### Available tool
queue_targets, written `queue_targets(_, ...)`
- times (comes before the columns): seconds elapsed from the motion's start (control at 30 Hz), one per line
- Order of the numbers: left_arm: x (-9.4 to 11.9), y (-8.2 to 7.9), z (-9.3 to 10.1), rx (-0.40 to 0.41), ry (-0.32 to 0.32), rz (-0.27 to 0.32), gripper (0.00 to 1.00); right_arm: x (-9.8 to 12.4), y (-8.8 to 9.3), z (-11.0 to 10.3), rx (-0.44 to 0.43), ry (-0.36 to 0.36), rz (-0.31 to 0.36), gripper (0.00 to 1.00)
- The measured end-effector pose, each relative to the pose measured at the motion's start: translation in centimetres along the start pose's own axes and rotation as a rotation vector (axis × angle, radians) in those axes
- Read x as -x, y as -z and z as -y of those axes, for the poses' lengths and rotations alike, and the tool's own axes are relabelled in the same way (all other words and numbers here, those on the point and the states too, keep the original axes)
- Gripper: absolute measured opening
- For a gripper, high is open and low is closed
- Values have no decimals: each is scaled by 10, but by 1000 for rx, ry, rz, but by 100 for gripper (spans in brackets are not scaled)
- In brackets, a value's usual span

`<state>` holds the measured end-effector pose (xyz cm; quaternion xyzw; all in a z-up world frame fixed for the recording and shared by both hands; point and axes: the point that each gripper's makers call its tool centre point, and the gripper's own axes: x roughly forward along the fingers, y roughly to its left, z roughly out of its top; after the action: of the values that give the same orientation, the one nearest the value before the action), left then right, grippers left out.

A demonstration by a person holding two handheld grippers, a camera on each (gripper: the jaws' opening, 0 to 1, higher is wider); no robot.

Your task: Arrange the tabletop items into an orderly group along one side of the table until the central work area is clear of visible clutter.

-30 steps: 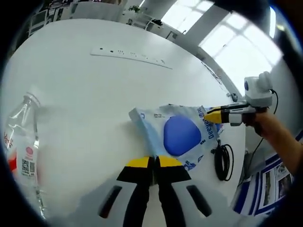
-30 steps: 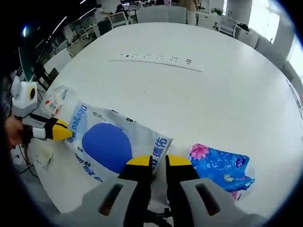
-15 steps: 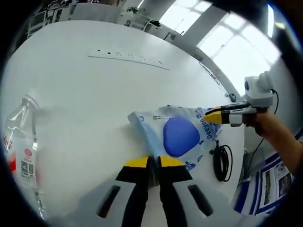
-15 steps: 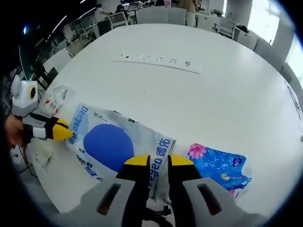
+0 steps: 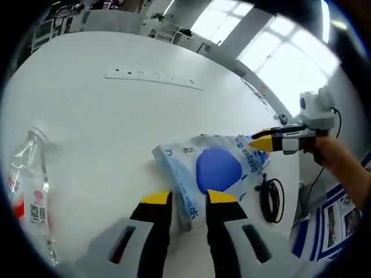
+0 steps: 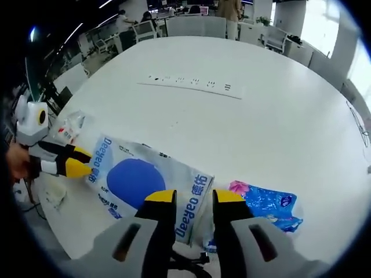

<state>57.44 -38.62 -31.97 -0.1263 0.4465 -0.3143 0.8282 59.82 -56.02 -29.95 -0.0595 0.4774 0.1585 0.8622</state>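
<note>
Two yellow-tipped grippers, left (image 5: pixel 188 198) and right (image 6: pixel 195 197), stand with jaws parted at opposite ends of the white-and-blue Deeyeo tissue pack (image 6: pixel 148 179), which lies flat near the white table's (image 6: pixel 278 116) edge, apparently just set down.

Open-plan office: rows of desks and chairs (image 6: pixel 145 26) beyond; bright windows (image 5: pixel 272 52) along one side; dim ceiling strip lights.

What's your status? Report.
Both hand-held grippers open, left, right, at opposite ends of the white-and-blue pack. Blue floral pack beside it. Bottle lying apart.
</note>
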Motion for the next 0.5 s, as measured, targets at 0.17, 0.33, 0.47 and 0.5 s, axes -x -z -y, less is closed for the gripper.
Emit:
queue_targets(0.17, 3, -3, 4, -25, 13, 10, 29, 5, -5, -1, -1, -1, 19, 29)
queue_targets(0.33, 6, -5, 5, -49, 15, 16, 34, 8, -10, -5, 1, -9, 37, 31)
queue_targets(0.47, 11, -6, 7, -71, 20, 23, 39, 12, -15, -8, 4, -13, 50, 35)
queue_targets(0.5, 12, -7, 8, -74, 20, 26, 40, 13, -16, -8, 3, -12, 52, 37)
